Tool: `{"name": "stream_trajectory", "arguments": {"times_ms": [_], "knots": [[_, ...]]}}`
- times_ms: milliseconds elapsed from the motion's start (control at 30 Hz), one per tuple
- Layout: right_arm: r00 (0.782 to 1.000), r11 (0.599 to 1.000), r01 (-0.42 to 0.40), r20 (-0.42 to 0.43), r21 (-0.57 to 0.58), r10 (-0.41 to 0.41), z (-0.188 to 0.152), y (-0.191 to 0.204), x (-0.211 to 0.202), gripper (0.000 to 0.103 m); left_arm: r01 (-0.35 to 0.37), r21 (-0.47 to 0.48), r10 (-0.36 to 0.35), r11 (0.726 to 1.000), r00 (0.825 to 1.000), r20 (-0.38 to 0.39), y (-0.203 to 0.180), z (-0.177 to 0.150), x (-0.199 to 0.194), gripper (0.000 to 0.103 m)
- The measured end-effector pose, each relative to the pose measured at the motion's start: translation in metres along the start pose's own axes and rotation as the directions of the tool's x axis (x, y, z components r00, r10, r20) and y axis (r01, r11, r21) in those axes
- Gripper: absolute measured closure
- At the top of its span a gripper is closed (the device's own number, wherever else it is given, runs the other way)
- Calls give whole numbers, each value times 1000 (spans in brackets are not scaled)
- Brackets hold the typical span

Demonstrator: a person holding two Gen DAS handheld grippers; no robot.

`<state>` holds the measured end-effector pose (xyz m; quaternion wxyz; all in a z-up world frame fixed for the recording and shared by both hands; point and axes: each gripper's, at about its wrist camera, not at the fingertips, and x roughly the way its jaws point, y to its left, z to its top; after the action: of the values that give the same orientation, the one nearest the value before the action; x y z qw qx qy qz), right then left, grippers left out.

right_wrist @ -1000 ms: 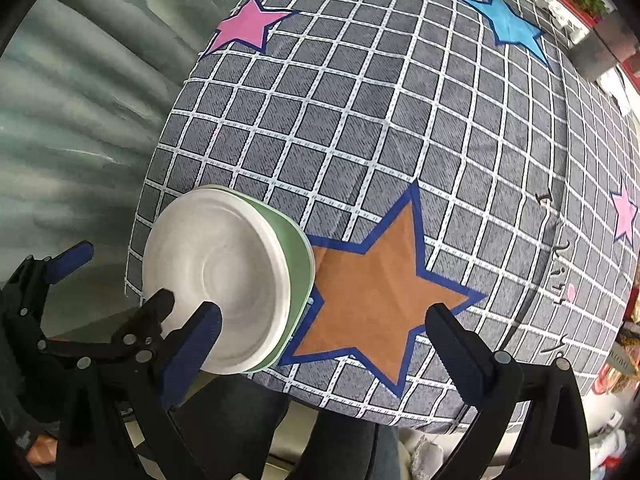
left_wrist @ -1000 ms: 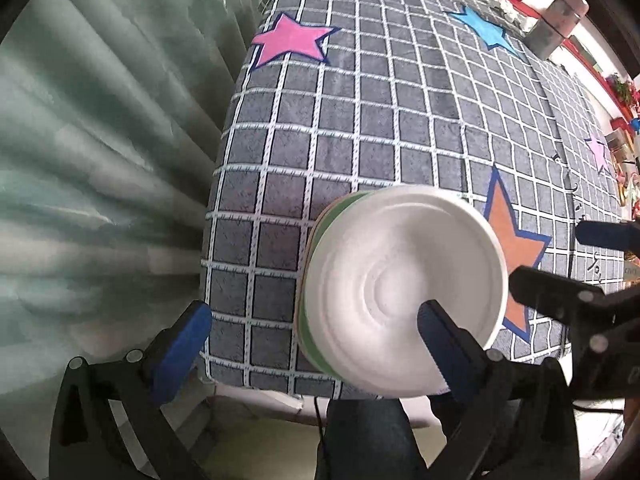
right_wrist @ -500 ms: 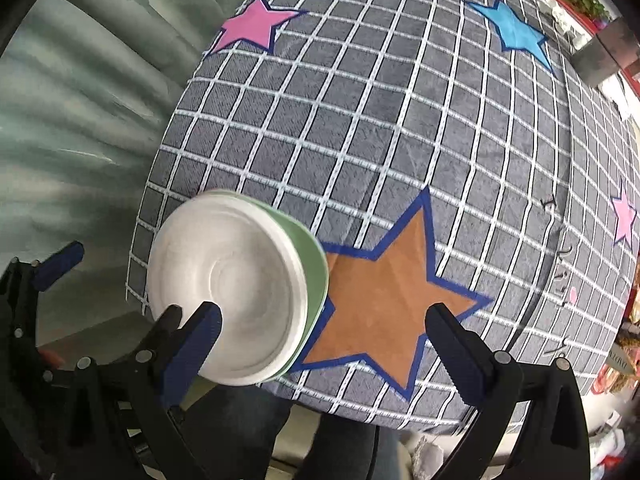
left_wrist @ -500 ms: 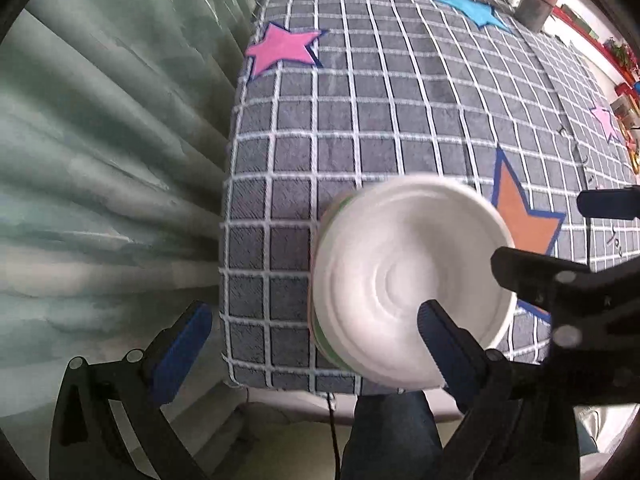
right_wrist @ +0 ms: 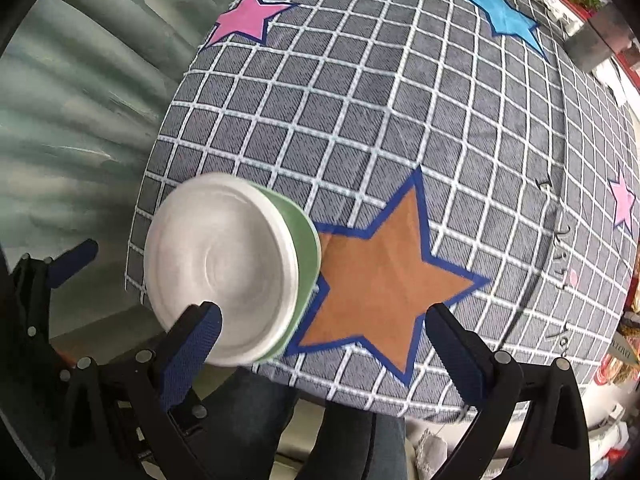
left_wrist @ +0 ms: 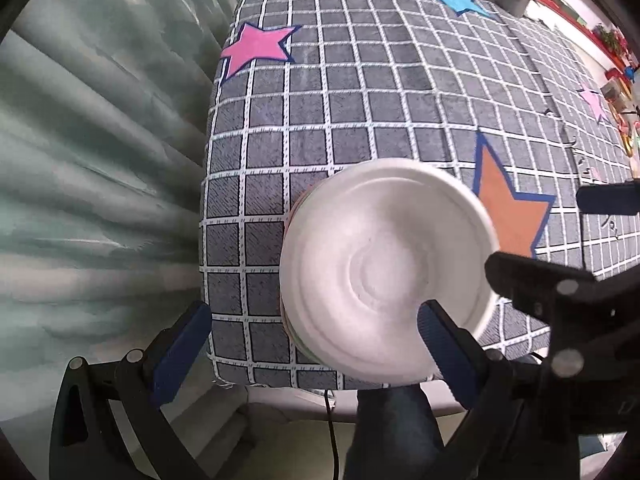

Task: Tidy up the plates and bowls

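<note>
A checked cloth (right_wrist: 360,120) carries a stacked white plate (right_wrist: 224,264) over green bowl (right_wrist: 306,248), nested for tidiness; both grippers (left_wrist: 312,344) (right_wrist: 324,340) gape wide, holding nothing.

Nothing can be read with any certainty. The grey checked cloth with white grid lines (right_wrist: 360,120) on the bench carries a line of dark handwritten-looking marks (right_wrist: 560,240) towards three o'clock in the right wrist view, but the letters are too small and bent by the lens to make out. A small sign (right_wrist: 624,350) at about four o'clock bears print, also illegible.
</note>
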<state>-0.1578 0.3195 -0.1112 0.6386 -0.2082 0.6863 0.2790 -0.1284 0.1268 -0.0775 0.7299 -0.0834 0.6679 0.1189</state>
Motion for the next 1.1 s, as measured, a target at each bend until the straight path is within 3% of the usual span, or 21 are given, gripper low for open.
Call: {"name": "stream_trajectory", "arguments": {"times_ms": [200,333,467,633,733,833,1100], "knots": [[1000,1000,6,23,-21,-5,7,-1,1,0,-25,-10,25,1000,999,33,0,2,-1,0],[1000,1000,0,29,-19,1,3,-1,2,0,-14,-29,14,999,1000,-4,4,0,6,0],[1000,1000,-6,4,2,6,-4,-5,-2,0,-37,-16,37,999,999,8,6,0,-6,0],[999,1000,-5,35,-15,6,5,-3,0,0,-60,-25,61,998,998,27,8,4,-3,0],[999,1000,-12,36,-3,12,-2,-3,0,0,-28,-31,29,999,1000,11,10,3,-1,0],[1000,1000,-7,19,13,7,-10,-7,-3,0,-56,27,55,998,998,16,4,3,-6,0],[999,1000,12,45,3,-12,3,-5,-6,0,-42,13,42,999,998,40,5,7,-6,0]]}}
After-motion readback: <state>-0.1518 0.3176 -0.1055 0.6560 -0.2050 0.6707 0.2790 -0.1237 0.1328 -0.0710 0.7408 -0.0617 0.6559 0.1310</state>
